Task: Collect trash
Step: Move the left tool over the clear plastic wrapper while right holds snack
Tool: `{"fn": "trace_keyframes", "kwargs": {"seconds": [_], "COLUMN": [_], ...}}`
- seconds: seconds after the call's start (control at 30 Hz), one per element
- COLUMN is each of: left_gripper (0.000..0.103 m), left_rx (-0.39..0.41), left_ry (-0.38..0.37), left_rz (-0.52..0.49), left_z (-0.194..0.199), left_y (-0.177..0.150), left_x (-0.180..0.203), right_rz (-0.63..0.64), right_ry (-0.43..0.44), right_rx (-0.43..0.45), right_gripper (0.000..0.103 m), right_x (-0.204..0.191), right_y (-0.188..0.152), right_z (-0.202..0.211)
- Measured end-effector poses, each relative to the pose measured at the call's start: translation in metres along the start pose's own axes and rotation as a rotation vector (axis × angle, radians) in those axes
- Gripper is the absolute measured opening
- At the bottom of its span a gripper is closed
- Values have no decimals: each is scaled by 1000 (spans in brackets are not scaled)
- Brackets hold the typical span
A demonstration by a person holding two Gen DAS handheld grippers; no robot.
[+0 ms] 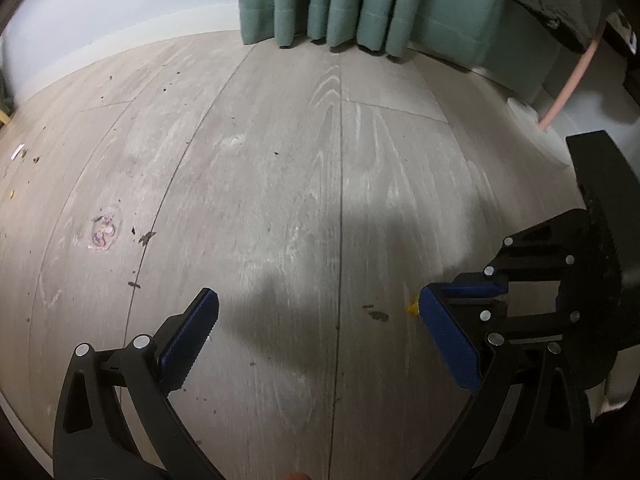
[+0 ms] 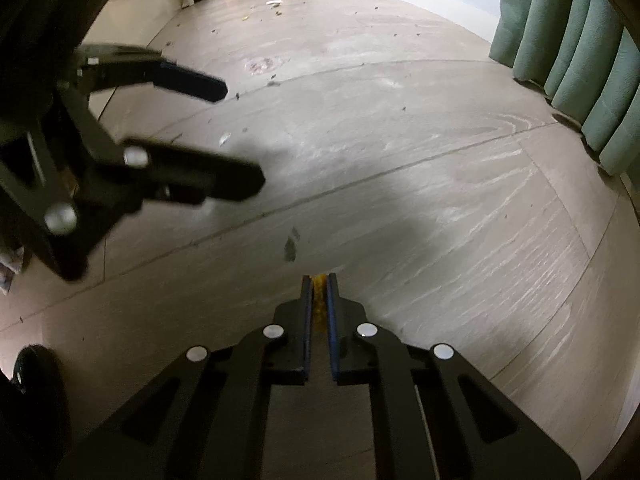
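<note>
The right gripper [image 2: 319, 282] is clenched on a small yellow scrap [image 2: 319, 300], pinched between its two blue pads [image 2: 306, 320]. In the right wrist view the scrap runs lengthwise along the fingers, toward twelve o'clock, and only a thin strip of it shows in the slot; its shape cannot be made out. In the left wrist view a yellow tip [image 1: 412, 307] pokes out at the nose of the right gripper [image 1: 424, 300], which comes in from about four o'clock, so the scrap is already in hand and low over the wooden floor [image 2: 400, 184].

The left gripper [image 1: 324, 328] is released, its jaws spread wide with nothing between them. Seen from the right wrist, the left gripper [image 2: 240, 136] sits at about ten o'clock, blurred.

The nearest loose trash is a pair of dark flecks [image 2: 291, 245] just ahead of the right gripper at twelve o'clock; the same flecks [image 1: 378, 315] lie at about one o'clock from the left gripper's open span. The left gripper is free and looks about as near to them as the right one. More crumbs [image 1: 144, 237] lie at ten o'clock from the left gripper, and a white scrap [image 2: 274, 2] lies far off at twelve o'clock near the wall.

No bin, bag or other container shows in either view, so where the held scrap should go cannot be told.
</note>
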State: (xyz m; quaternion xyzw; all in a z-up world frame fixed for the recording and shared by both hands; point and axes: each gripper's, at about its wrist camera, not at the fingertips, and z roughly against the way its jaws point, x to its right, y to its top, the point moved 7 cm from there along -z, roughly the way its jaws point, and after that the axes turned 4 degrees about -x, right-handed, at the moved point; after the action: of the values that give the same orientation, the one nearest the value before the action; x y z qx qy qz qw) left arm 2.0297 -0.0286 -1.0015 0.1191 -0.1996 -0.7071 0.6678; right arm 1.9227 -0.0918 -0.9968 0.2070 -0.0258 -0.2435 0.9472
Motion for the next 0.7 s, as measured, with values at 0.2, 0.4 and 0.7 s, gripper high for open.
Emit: {"fn": "trace_keyframes", "kwargs": {"seconds": [0.2, 0.4, 0.7], "left_gripper": [97, 97, 97], "left_rx": [-3, 6, 47], "left_ry": [7, 60, 161], "left_rz": [32, 55, 209], "left_z": [2, 6, 19], "left_y": [2, 4, 14], "left_x": [-9, -26, -87], "right_rz": [-3, 30, 82], "right_ry": [21, 56, 82], "right_rx": [21, 54, 104], "right_gripper": [8, 8, 8], "right_x": [4, -1, -6], "right_y": [18, 44, 83], "right_z": [-1, -10, -12]}}
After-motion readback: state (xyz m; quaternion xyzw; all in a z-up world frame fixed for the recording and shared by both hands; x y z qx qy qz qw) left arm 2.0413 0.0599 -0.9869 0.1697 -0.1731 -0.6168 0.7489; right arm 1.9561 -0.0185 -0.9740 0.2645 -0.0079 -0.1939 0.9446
